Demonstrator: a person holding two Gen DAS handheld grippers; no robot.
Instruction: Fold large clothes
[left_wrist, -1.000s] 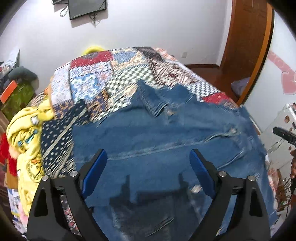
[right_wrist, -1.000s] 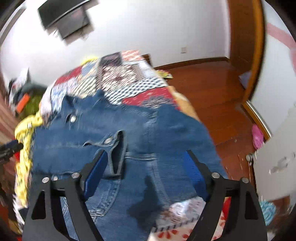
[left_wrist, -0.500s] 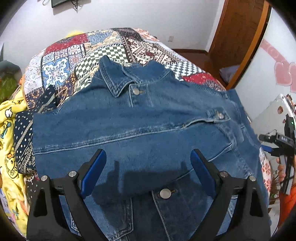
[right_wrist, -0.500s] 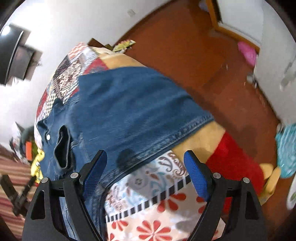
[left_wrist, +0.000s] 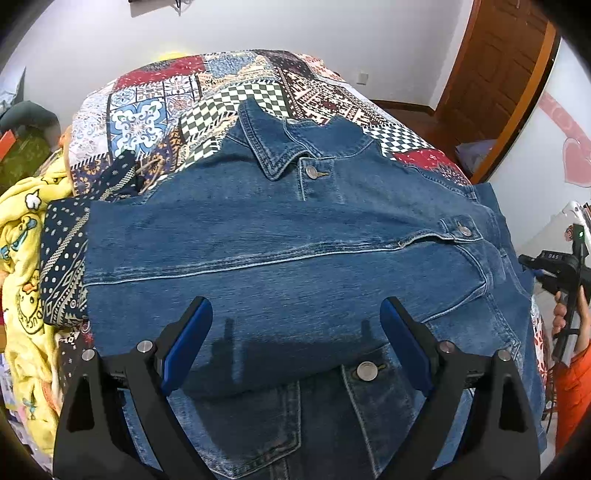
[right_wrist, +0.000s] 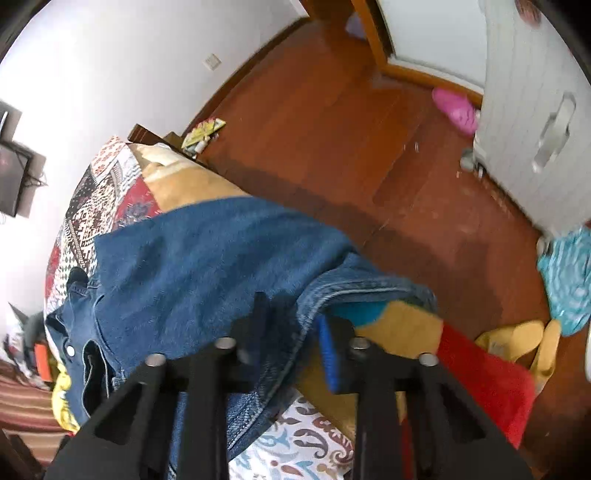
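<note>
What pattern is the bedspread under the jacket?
The bedspread is multicoloured patchwork, with black-and-white checks beside the jacket collar; left wrist view shows it best.

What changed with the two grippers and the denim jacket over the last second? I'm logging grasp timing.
The right gripper swung from over the jacket's front to its edge at the bedside and narrowed its jaws around the denim jacket's hem; a firm grip is unclear. The left gripper stayed open above the jacket, holding nothing. The folded-over sleeve and patchwork bedspread look unmoved.

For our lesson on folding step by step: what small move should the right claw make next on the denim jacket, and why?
Probably finish closing the right claw on the edge of the denim jacket: it lies between the close-set fingers, overhanging the bed.
</note>
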